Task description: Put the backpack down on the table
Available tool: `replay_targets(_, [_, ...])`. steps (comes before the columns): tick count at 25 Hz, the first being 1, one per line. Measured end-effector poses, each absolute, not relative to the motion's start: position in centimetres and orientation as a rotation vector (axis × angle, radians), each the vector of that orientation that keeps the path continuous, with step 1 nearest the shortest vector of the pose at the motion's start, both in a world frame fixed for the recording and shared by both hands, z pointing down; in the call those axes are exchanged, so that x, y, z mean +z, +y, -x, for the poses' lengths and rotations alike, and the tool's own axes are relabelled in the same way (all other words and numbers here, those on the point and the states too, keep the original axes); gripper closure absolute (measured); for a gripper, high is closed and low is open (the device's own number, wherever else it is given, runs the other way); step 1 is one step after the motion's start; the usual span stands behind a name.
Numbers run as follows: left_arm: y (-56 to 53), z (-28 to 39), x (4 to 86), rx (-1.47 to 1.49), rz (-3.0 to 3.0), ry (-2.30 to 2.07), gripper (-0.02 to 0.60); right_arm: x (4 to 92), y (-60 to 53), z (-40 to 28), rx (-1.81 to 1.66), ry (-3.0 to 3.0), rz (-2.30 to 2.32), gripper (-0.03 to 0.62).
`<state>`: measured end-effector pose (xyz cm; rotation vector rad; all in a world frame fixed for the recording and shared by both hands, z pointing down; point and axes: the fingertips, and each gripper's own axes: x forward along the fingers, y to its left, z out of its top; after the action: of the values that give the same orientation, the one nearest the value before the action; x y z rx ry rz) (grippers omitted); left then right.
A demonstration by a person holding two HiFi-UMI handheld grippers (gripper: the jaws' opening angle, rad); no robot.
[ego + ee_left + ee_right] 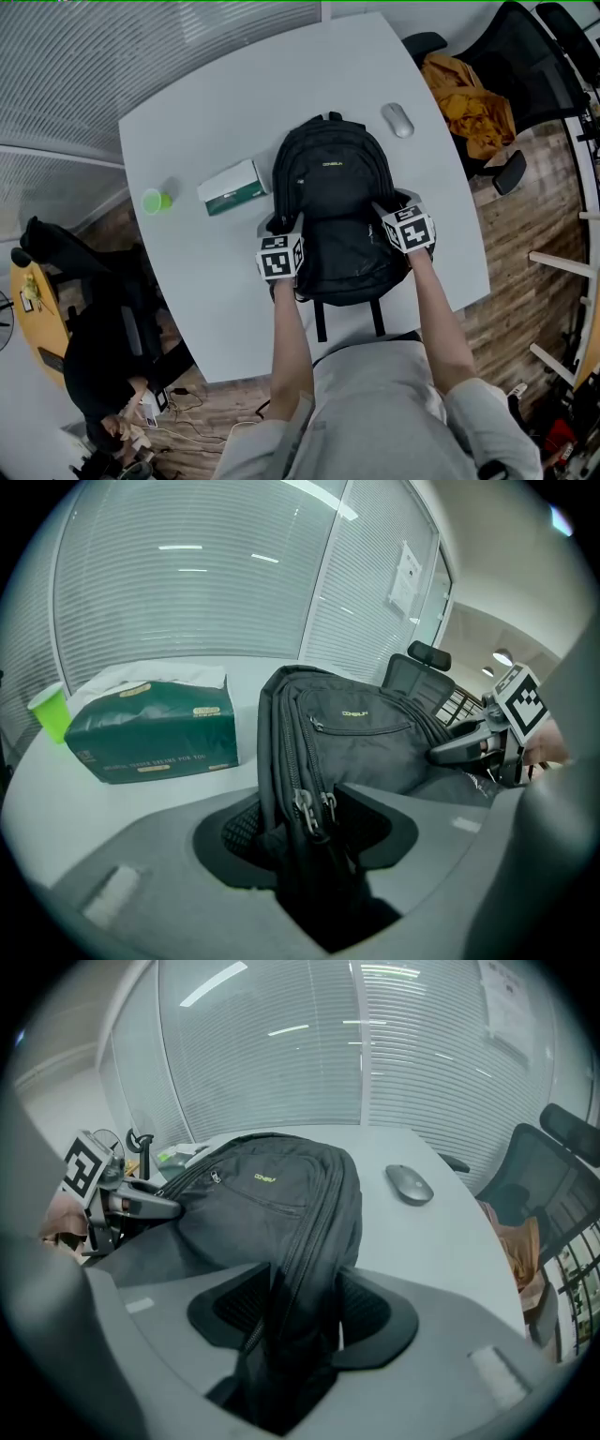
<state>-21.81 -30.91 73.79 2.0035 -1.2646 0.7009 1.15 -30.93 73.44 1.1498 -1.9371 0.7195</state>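
The black backpack (337, 206) lies flat on the white table (216, 122), straps toward me. My left gripper (281, 228) is at the bag's left side, my right gripper (391, 210) at its right side. In the left gripper view the zippered side seam (305, 803) of the backpack (375, 733) runs between the jaws of the left gripper (305, 829); the pads stand off the cloth. The right gripper view shows the right gripper (300, 1314) likewise astride the backpack's (272, 1204) edge, with a sliver of gap beside the cloth. Both are open.
A green tissue box (232, 187) and a green cup (155, 201) stand left of the bag. A grey mouse (397, 120) lies behind it to the right. An office chair with an orange garment (469, 103) is beyond the table's right corner. A person (112, 375) sits at lower left.
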Motion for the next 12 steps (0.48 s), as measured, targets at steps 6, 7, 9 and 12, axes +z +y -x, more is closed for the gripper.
replay_targets(6, [-30.8,21.9,72.1,0.699,-2.031,-1.3,0.373,71.6,-30.8,-1.9,0.692,-1.963,-1.193,0.385])
replay_targets(7, [-30.7,22.0,71.8,0.7,-2.035,-1.304,0.373,71.3,-30.7,-2.0,0.688,-1.969,-1.193,0.388])
replay_targets(9, [-30.6,22.2,71.3,0.702,-2.042,-1.311,0.37,70.7,-30.5,-2.0,0.68,-1.984,-1.189,0.393])
replay_targets(12, [-30.2,22.4,70.5,0.697,-2.045,-1.331,0.37,69.9,-30.1,-1.8,0.671,-2.004,-1.185,0.395])
